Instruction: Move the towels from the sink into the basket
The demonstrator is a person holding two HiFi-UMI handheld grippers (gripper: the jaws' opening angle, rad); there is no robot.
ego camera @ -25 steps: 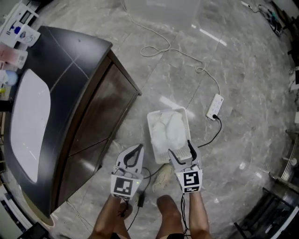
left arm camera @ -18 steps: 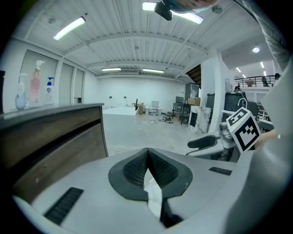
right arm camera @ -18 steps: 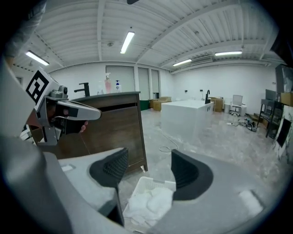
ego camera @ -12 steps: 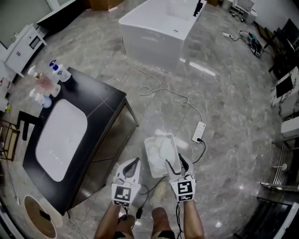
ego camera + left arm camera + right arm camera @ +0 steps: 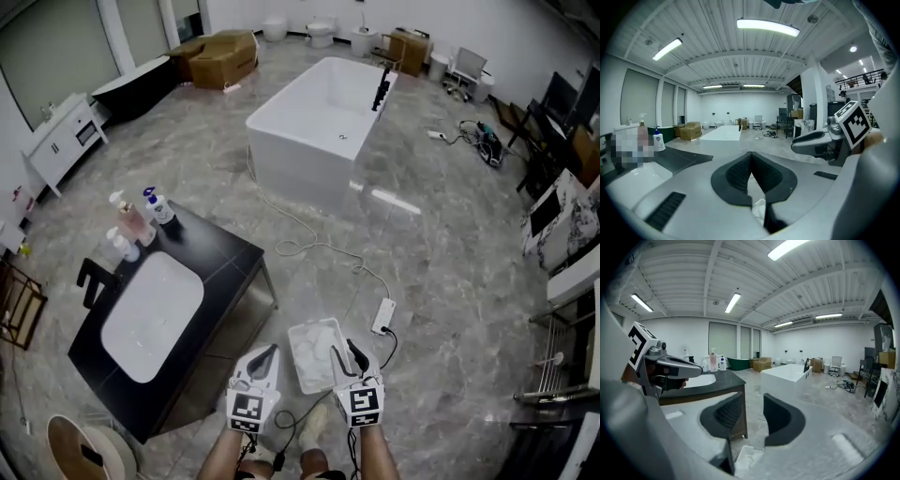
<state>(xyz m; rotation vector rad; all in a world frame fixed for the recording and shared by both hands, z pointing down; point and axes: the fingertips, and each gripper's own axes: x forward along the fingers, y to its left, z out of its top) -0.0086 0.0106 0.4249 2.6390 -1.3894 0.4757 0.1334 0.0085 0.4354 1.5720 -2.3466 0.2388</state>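
Observation:
The white basket point(image 5: 292, 331) stands on the floor just right of the black vanity, with white towels point(image 5: 313, 353) piled inside. The white sink point(image 5: 150, 314) in the vanity top looks empty. Both grippers hang above the basket's near end, apart from it. My left gripper point(image 5: 265, 352) is shut, its pads meeting at the tips point(image 5: 750, 157) with nothing held. My right gripper point(image 5: 352, 349) has just been closing; a narrow gap still shows between its pads point(image 5: 752, 401), with nothing in it. Below the right jaws the basket point(image 5: 742, 452) shows.
Soap bottles point(image 5: 141, 220) stand at the vanity's far corner. A power strip point(image 5: 382, 317) and its cable lie on the floor right of the basket. A white bathtub point(image 5: 323, 127) stands farther off. A round wicker bin point(image 5: 84, 452) sits at lower left.
Both grippers have risen well above the basket and floor, and the head view has lifted so the whole room shows. The right jaws have narrowed.

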